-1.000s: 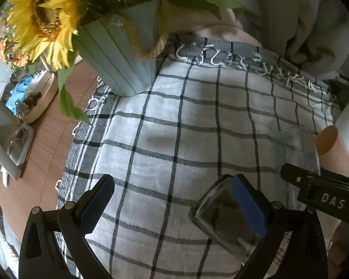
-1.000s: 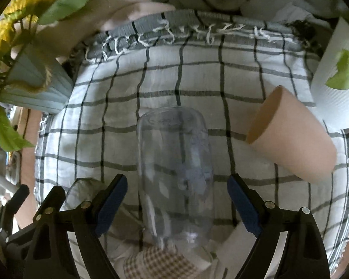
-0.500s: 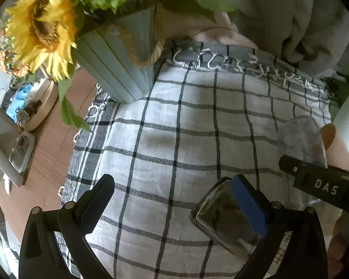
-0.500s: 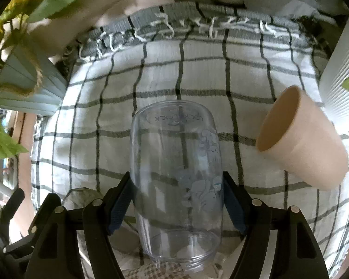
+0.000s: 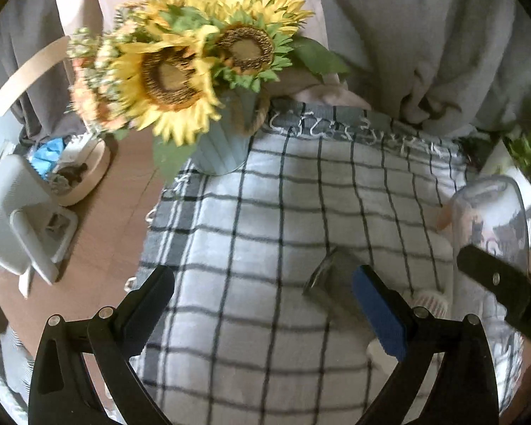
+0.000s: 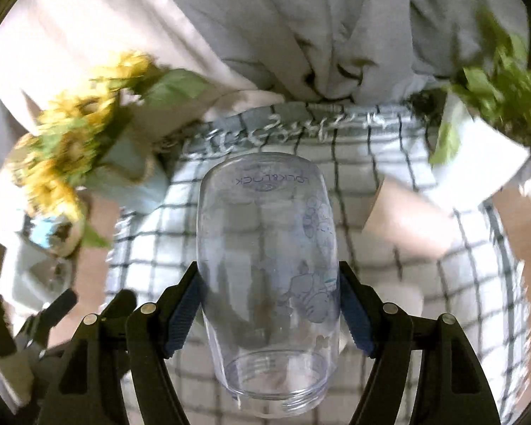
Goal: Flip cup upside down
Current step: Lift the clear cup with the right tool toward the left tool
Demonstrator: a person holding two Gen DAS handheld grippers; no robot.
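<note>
A clear plastic cup (image 6: 269, 276) with a printed cartoon is clamped between the blue pads of my right gripper (image 6: 269, 304), base away from the camera, threaded mouth toward it, lifted off the checked cloth (image 6: 371, 184). The same cup (image 5: 488, 219) shows at the right edge of the left wrist view, held by a black finger. My left gripper (image 5: 265, 304) is open and empty over the checked cloth (image 5: 265, 233). A dark glass object (image 5: 332, 279) lies on the cloth beside its right finger.
A pale blue vase of sunflowers (image 5: 223, 152) stands at the cloth's far left corner. A tan paper cup (image 6: 407, 226) lies on its side to the right. A white planter (image 6: 478, 163) with greenery stands far right. Grey and pink fabric hangs behind.
My right gripper has shut on the clear cup and lifted it off the cloth. Both views have tilted up and pulled back; the left gripper stays open.
</note>
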